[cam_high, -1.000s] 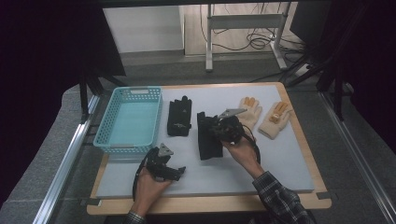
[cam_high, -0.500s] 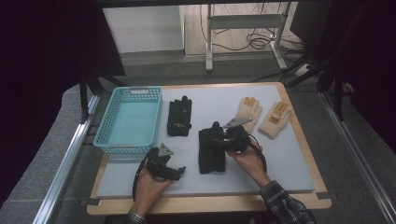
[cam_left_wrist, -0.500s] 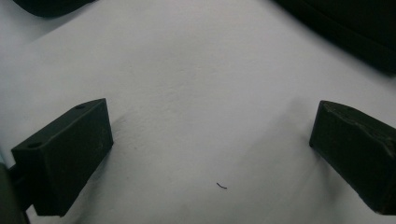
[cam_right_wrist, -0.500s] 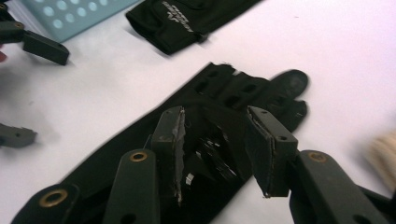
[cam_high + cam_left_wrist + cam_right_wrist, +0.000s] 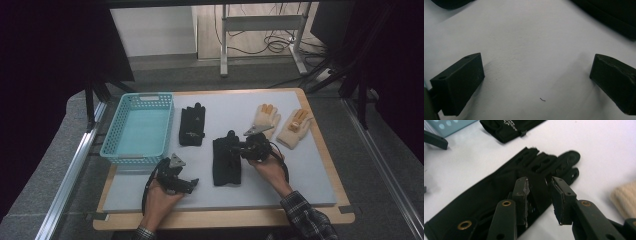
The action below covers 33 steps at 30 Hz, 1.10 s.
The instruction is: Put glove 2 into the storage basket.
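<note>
Black fabric glove (image 5: 506, 192) lies flat on the white table mat (image 5: 300, 165), just right of the turquoise plastic basket (image 5: 140, 130) and nearer me than its folded black mate (image 5: 192, 125). Compared with a second ago, my right gripper (image 5: 539, 195) has come down and toward me along that glove, and its jaws, just narrowing after a brief widening, now stand slightly apart over the finger end with a fold of fabric between them, not yet pinched; I judge the pick-up is being re-set. My left gripper (image 5: 536, 75) rests wide apart on bare mat, holding nothing.
</note>
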Motion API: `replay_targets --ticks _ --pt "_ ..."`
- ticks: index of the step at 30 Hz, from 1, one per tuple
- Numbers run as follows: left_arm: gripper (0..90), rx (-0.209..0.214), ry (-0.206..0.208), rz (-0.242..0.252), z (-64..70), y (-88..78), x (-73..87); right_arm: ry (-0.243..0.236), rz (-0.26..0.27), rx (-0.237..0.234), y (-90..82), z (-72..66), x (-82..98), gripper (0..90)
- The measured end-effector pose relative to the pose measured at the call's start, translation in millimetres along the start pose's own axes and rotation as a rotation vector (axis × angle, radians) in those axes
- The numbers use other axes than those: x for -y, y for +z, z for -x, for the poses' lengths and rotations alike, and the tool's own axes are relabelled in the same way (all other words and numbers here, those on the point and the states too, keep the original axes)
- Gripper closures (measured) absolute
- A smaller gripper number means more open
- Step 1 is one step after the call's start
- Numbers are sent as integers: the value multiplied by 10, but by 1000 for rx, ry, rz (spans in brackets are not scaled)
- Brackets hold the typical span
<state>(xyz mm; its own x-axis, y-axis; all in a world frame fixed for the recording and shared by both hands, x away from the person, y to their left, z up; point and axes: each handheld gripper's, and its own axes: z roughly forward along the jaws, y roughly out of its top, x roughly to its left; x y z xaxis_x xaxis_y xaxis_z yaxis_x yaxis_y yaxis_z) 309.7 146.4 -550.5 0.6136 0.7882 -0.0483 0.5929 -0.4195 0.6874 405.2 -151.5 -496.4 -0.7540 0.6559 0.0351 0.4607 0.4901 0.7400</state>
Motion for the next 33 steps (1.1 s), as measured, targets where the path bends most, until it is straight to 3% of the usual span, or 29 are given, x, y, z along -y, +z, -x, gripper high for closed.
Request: replay_targets --ticks 6,13,15,16,21,24,27,28,33 --pt "0 0 0 0 1 0 0 -9 21 -20 150 0 -208 650" --pt "0 0 1 -1 -2 -1 0 -24 11 -59 461 -74 -515 643" --pt "0 1 0 1 -2 2 1 -38 10 -78 620 -106 -652 636" --pt "0 1 0 1 -2 2 1 -38 10 -78 620 -106 -652 636" --pt "0 1 0 0 -2 0 1 -72 -16 -72 977 -195 -904 583" --pt "0 1 -2 1 0 1 1 -77 -17 -64 1087 -207 -970 573" --pt "0 2 -2 2 -1 0 2 -71 -24 -55 1245 -184 -1047 554" --pt "0 1 -1 2 -1 0 1 -49 -35 -50 1348 -145 -1079 547" --pt "0 1 -2 4 -2 2 2 -5 -40 -54 1528 -81 -1132 494"
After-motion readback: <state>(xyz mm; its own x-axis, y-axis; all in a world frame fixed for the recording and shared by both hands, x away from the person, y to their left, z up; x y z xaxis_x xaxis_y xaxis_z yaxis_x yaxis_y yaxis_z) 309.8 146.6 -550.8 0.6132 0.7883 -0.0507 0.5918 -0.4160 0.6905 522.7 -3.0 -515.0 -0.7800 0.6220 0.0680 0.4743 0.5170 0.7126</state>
